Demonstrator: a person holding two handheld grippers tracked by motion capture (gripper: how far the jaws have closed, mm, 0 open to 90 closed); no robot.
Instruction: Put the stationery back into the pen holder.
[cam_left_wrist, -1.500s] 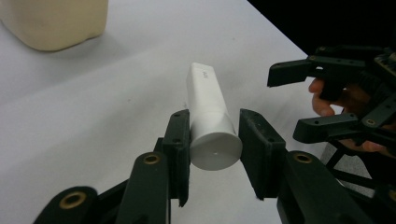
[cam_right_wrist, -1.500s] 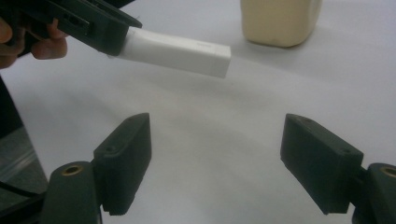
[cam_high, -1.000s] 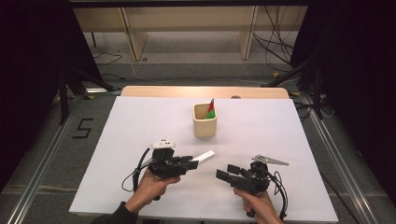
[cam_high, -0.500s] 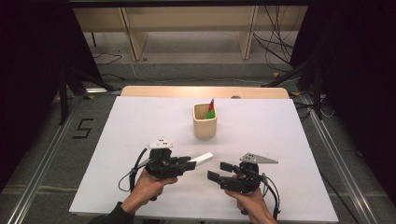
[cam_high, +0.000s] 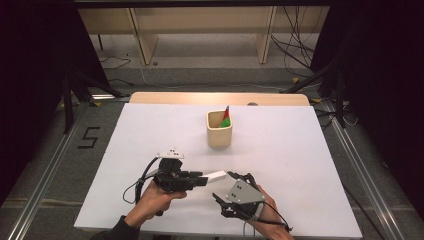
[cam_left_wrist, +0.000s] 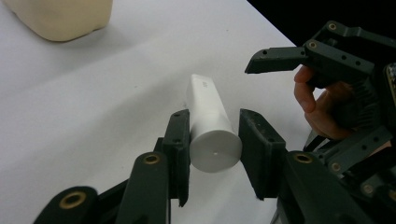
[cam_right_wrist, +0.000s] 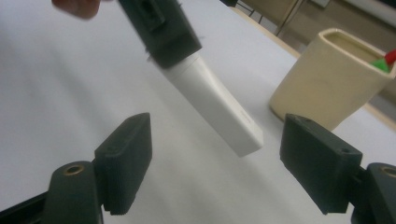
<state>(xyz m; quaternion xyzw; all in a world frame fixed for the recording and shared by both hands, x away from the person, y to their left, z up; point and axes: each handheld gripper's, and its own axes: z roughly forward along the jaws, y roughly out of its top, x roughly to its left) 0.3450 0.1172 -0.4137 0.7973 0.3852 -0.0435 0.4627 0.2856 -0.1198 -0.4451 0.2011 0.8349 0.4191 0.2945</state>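
Right tongs (cam_high: 226, 186) moved in beside white tube (cam_high: 214, 176), left tongs (cam_high: 196, 179) gripping

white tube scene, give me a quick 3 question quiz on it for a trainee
1. True or false: the left gripper is shut on the white tube.
2. What are the right gripper's jaws doing? A) clamped on the tube B) open, with the tube's flat end between them, untouched C) shut on nothing
3. Which thing stands farther up the white table, with a red and green item in it?

Key:
1. True
2. B
3. The cream cup
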